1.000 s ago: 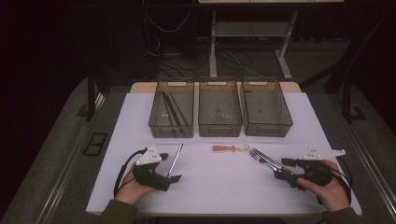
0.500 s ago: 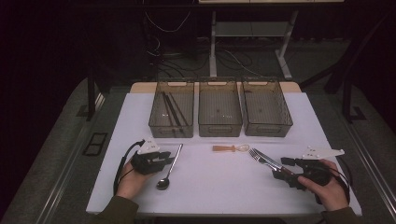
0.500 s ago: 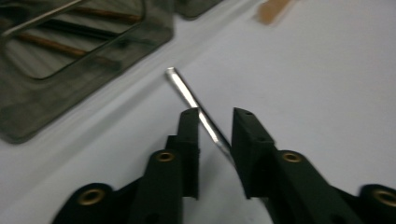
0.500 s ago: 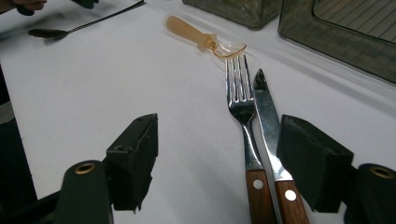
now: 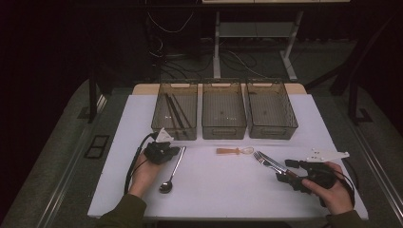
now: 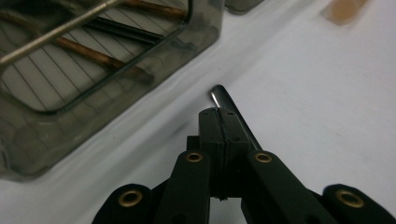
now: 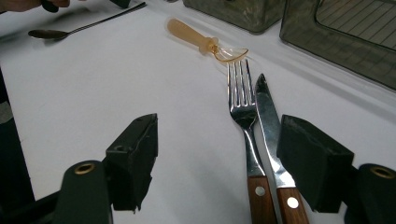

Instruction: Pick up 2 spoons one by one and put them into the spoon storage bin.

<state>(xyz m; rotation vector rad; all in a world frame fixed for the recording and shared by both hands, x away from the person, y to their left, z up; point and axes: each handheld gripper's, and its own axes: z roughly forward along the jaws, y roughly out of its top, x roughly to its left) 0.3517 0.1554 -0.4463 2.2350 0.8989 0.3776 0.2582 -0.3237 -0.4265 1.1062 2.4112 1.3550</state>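
Note:
A metal spoon [image 5: 172, 169] lies on the white table [image 5: 218, 190], bowl toward the person. My left gripper [image 5: 175, 152] [image 6: 219, 119] is shut, its jaw tips pressed together over the far end of the spoon's handle [image 6: 218, 93]; I cannot tell whether the handle is pinched. On the right, a wood-handled fork [image 7: 242, 112] and knife [image 7: 268, 126] lie side by side. My right gripper [image 5: 284, 170] [image 7: 217, 140] stands open around their handles, both close to its right jaw. An amber plastic spoon [image 5: 234, 151] [image 7: 205, 42] lies between the two hands.
Three smoky plastic bins stand in a row at the back: the left bin [image 5: 161, 124] [image 6: 56, 135] holds several dark chopsticks, the middle bin [image 5: 223, 128] and right bin [image 5: 273, 128] look empty. A cable [image 5: 133, 161] trails from the left gripper.
The left hand and gripper moved forward along the metal spoon toward the handle's far end. The spoon swung slightly, its bowl shifting left. The right gripper stayed put.

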